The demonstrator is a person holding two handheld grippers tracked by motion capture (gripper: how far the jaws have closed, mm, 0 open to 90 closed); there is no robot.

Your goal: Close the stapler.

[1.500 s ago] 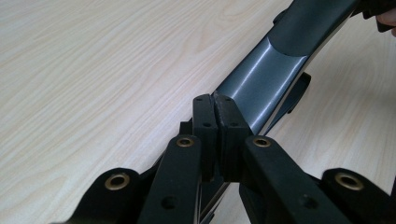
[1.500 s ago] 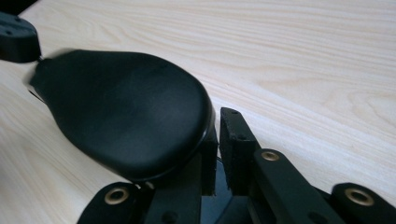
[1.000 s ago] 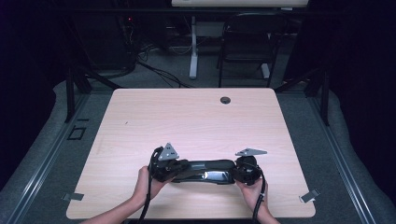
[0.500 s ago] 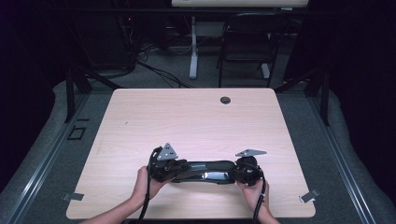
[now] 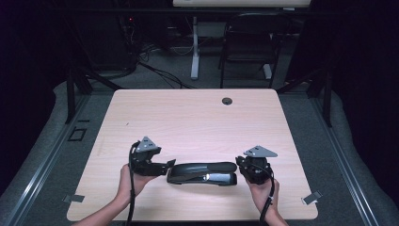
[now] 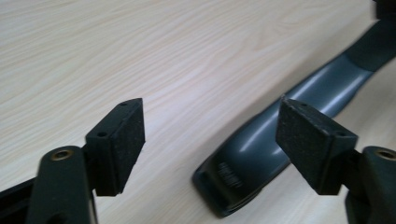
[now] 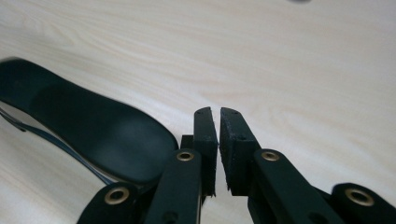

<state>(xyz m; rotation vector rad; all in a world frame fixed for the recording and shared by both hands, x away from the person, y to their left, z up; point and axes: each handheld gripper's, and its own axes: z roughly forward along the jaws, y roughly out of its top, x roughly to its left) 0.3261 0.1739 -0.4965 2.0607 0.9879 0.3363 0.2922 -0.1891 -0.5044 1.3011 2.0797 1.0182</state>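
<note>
The black stapler (image 5: 202, 173) lay flat along the lower middle of the high view, on the pale wooden table (image 5: 188, 117), its long axis running left to right. My left gripper (image 5: 165, 165) sat just off its left end, and its jaws had just been opening: in the left gripper view the two pads (image 6: 122, 140) stood wide apart, pressing on nothing, with the stapler's rounded grey end lying low and toward the right pad, not squarely between them. My right gripper (image 5: 241, 165) hung at the stapler's right end with its jaws together and nothing held between them; in the right gripper view the stapler's dark top arm (image 7: 93, 135) lay to the lower left of the closed tips.

I judged the step to be letting go and clearing away without disturbing the stapler. To do that well, I needed the left pads free of the body on both sides before drawing back along the stapler's own line, so neither pad dragged the end sideways. The right gripper, being closed, had to lift off cleanly rather than brush the top arm.
</note>
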